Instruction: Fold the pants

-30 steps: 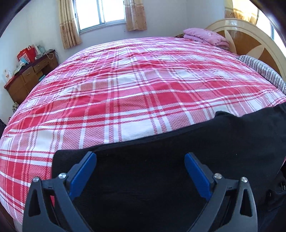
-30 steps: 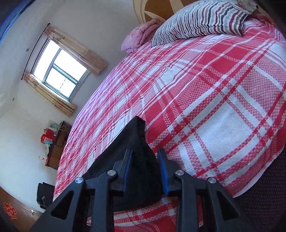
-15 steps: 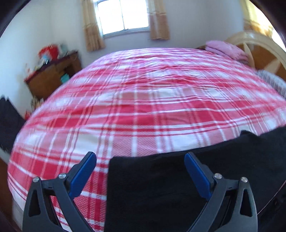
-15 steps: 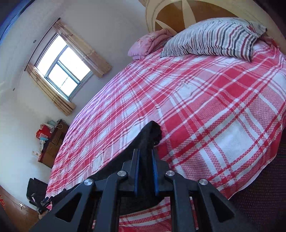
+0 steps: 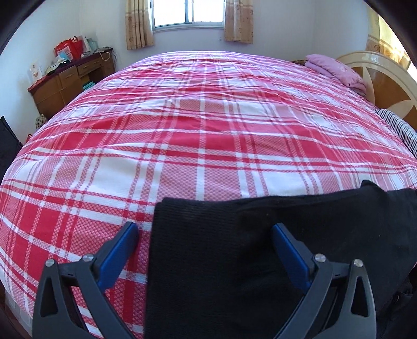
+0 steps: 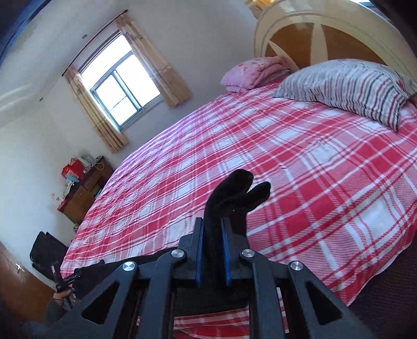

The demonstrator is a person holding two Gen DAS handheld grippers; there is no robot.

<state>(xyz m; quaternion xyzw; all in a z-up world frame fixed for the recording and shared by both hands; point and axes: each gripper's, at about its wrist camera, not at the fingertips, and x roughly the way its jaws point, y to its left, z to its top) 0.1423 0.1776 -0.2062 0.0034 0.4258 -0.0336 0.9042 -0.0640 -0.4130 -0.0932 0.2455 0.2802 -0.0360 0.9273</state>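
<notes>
The bed (image 5: 208, 146) carries the black pants (image 5: 260, 247) along its near edge. They look soft and limp, best pinched at corners. The left gripper (image 5: 206, 250) stands spread over their end; the right gripper (image 6: 212, 250) is clamped on a raised fold.

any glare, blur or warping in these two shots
Left wrist view: sharp, the window blown out white, the plaid bed bulged into a dome by the fisheye, corners vignetted dark. Right wrist view: also sharp, tilted, the window overexposed, the headboard bent into a curve.
</notes>
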